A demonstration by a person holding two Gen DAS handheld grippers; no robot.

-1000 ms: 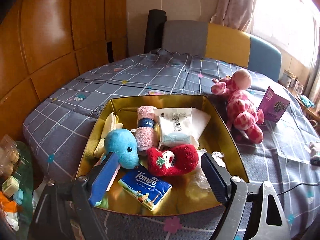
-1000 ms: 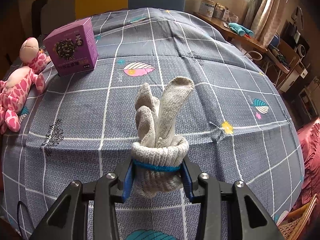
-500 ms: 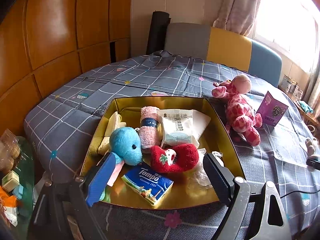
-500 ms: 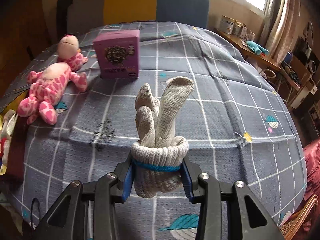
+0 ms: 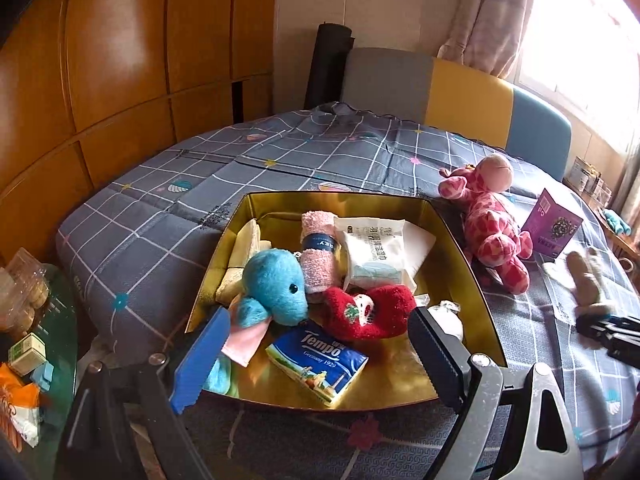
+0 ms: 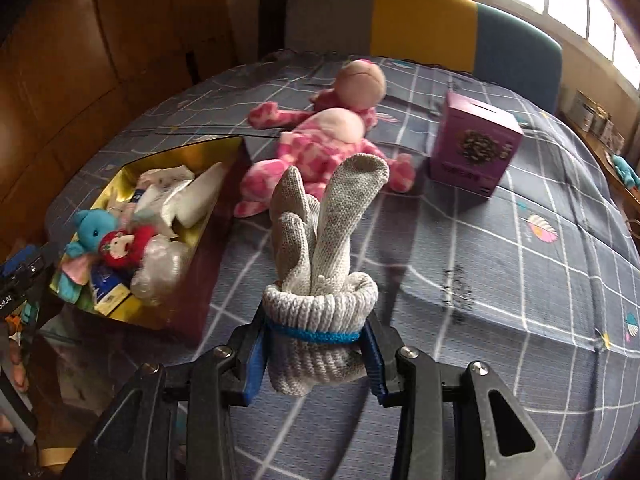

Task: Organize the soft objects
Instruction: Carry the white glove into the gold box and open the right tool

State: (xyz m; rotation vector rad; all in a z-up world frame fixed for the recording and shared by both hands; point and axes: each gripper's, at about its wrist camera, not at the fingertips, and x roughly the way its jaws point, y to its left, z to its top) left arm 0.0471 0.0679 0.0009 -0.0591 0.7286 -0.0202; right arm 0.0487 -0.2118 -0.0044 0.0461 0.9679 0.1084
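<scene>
Glove point(image 6: 320, 280) fingertips point forward beyond right gripper point(image 6: 316, 348).

Orange-brown wood panelling point(image 5: 120, 60) fills left wall, glossy, catching light. Cream wall point(image 5: 360, 0) behind. Black roll point(image 5: 328, 68) stands upright against it, beside headboard point(image 5: 440, 84) in grey, yellow and blue blocks. Bed cover point(image 5: 160, 216) grey with white grid and small leaf prints. Curtain point(image 5: 488, 12) hangs at right; window point(image 6: 592, 12) beyond, daylight strong, washed out. Low shelf point(image 6: 592, 120) under window, cluttered, items too small to tell. Glass side table point(image 5: 64, 320) at lower left, snacks on it.
</scene>
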